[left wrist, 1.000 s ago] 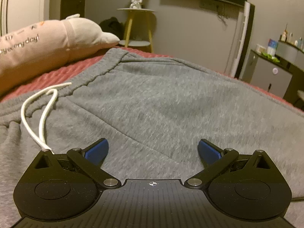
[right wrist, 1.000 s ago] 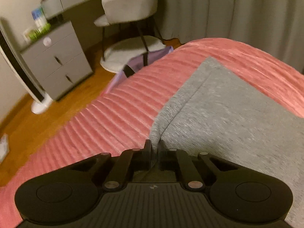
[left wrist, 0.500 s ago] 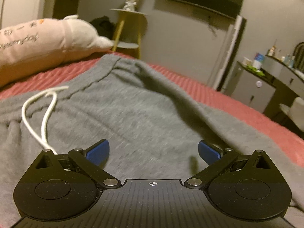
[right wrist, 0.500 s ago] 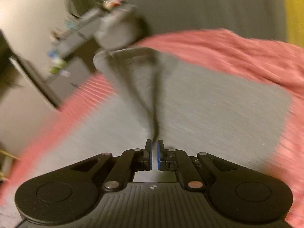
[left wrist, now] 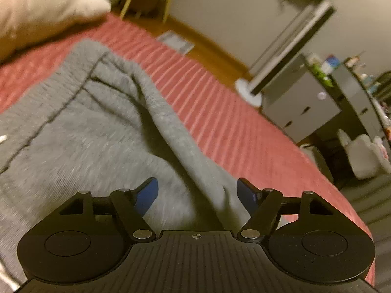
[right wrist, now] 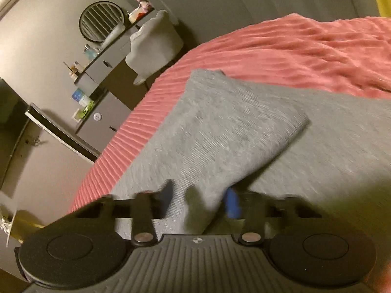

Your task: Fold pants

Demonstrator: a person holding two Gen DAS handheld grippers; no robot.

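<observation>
Grey pants (left wrist: 80, 131), folded edge, red bedspread (left wrist: 220, 112) beyond

The pants (left wrist: 80, 131) lie spread on the bed (left wrist: 220, 112), a raised fold of them running up between the fingers of the left hand-held gripper (left wrist: 197, 191). A pillow (left wrist: 36, 12) rests on the bed behind them, to the left. Beyond the bed's right edge stands a drawer unit (left wrist: 300, 102). In the right wrist view, one pant leg (right wrist: 220, 131) lies folded over the rest.
</observation>
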